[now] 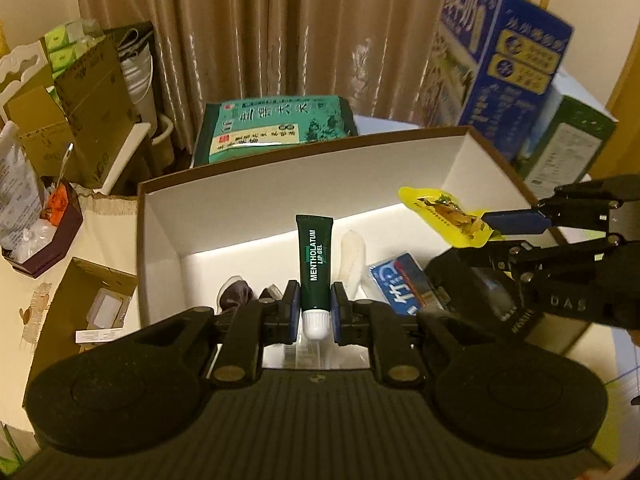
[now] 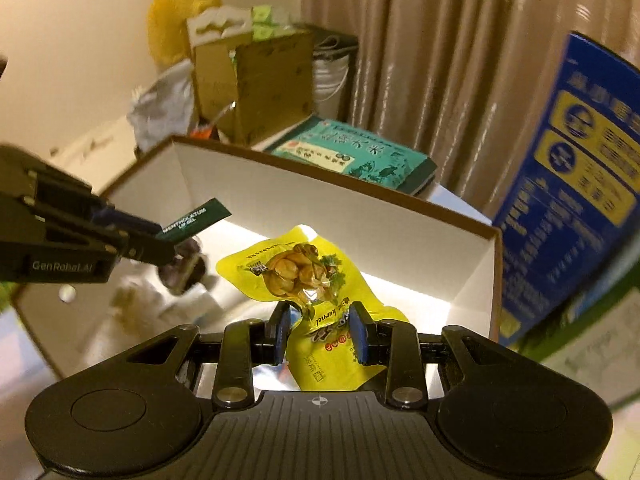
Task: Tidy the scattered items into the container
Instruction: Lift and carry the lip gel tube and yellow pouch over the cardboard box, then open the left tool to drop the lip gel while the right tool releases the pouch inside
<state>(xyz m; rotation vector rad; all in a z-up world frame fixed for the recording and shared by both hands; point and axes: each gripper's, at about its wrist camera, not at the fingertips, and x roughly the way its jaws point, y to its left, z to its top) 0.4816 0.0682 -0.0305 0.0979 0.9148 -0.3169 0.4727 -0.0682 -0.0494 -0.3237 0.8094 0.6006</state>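
- Left wrist view: the left gripper [image 1: 315, 316] was clamped on a lip gel tube [image 1: 315, 264], pads pressing its lower body just above the white ribbed cap. The tube was dark green, smooth plastic, flat-crimped at the far end, and hung over the near edge of the container [image 1: 160, 216].
- The container was a shallow rectangular cardboard box, brown outside, matte white inside, lid off.
- Inside it already lay a small blue packet [image 1: 400, 284], a white cloth-like roll [image 1: 352, 258] and a dark rounded item [image 1: 234, 298]; what the last one was could not be told.
- At the container's right side the right gripper [image 1: 494, 232] held a yellow snack pouch [image 1: 448, 214] above the interior.
- Judgement: tidying was well advanced; these two items were over the box but not yet released. Whether further items lay scattered outside could not be told.

- Right wrist view: the right gripper [image 2: 320, 334] was clamped on the yellow snack pouch [image 2: 296, 276], a glossy, crinkled foil sachet with a clear window, bent between the pads and hanging above the container's [image 2: 400, 220] white floor.
- Towards the container's left end, the left gripper [image 2: 160, 242] gripped the lip gel tube [image 2: 196, 218], angled over the interior.
- The box contents beneath were blurred.
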